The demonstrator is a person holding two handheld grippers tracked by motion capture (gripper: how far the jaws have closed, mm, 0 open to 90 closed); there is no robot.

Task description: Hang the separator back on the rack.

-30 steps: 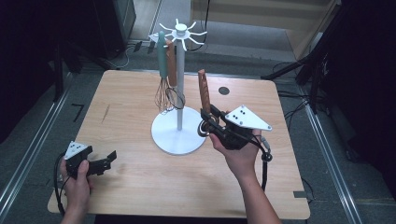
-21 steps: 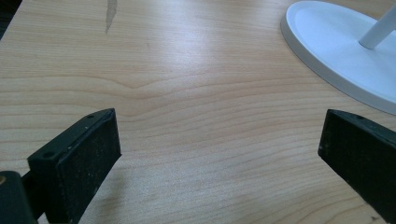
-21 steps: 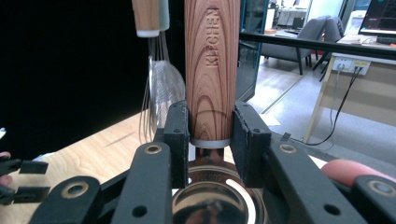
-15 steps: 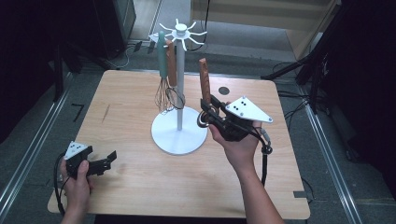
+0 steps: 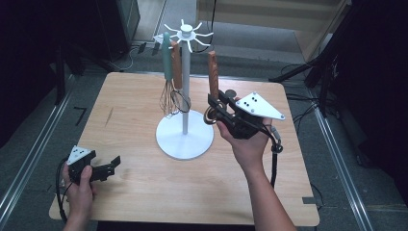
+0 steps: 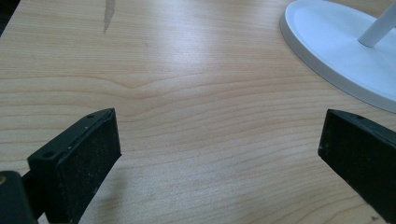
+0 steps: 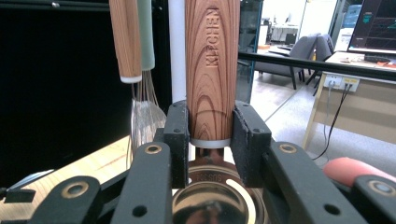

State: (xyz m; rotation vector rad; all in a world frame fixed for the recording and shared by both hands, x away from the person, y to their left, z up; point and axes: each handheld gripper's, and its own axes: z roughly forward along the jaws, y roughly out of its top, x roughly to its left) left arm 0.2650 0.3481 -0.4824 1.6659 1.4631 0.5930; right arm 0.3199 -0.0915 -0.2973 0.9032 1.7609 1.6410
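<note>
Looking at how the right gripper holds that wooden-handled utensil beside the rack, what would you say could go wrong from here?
1. The right gripper clamps the wooden-handled utensil only at the handle's lower end, so the tall handle could tilt or slip.
2. The utensil stands close to the rack's white pole and the two hanging whisks; lifting it toward the hooks might knock them swinging.
3. The left gripper rests open, far from the rack's base, so nothing steadies the rack.
</note>
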